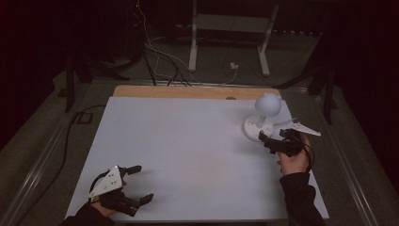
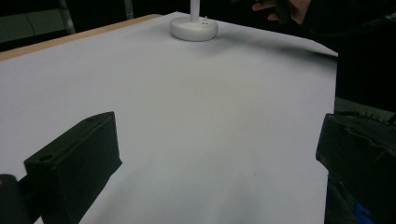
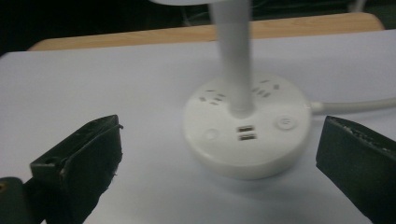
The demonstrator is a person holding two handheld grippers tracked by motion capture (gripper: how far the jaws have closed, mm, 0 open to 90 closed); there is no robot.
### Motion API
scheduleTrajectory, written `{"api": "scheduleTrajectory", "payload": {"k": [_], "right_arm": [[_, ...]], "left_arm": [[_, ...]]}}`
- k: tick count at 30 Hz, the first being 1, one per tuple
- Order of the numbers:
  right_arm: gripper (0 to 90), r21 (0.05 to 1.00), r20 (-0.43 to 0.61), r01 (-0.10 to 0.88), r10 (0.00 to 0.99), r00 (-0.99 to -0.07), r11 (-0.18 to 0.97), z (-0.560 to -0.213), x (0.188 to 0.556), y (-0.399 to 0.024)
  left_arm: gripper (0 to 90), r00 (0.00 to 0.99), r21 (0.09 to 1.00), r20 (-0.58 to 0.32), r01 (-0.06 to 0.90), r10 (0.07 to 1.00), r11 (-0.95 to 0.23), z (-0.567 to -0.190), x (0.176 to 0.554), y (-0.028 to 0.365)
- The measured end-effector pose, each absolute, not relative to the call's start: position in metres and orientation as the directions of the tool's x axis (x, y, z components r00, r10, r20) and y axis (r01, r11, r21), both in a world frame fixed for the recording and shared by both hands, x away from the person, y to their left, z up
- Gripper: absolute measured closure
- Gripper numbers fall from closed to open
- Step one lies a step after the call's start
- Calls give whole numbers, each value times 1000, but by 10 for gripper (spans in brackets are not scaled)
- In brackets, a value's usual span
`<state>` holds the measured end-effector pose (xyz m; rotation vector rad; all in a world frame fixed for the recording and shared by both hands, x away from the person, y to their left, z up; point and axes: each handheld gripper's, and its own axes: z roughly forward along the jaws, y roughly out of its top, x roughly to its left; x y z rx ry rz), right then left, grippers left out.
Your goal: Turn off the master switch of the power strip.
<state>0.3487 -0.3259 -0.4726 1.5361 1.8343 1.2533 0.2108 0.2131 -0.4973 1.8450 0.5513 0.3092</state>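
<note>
Two grippers hold nothing, jaws wide apart: right gripper [image 1: 274,137] faces the white lamp [image 1: 261,117] at the bench's [image 1: 188,141] right, left gripper [image 1: 141,183] idles lower left, so nothing looks begun.

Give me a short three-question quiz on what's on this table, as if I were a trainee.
1. True or false: the right hand-held gripper is shut on the lamp's stem.
2. Which hand-held gripper is nearer the white lamp: A) left B) right?
3. Fill in: the lamp's round base carries sockets, two USB ports and a ____ button.

Key: 1 false, its jaws stand open, apart from the base. 2 B. 3 power.
</note>
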Motion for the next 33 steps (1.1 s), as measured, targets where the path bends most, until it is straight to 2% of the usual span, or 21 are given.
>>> {"api": "scheduleTrajectory", "payload": {"k": [19, 33], "right_arm": [[2, 865, 188, 499, 890, -414, 49, -475, 310, -299], [2, 856, 142, 491, 839, -526, 163, -491, 279, -283]], "left_arm": [[2, 858, 939, -56, 218, 510, -265, -497, 210, 213], [2, 861, 939, -53, 216, 506, -269, -497, 210, 212]]}}
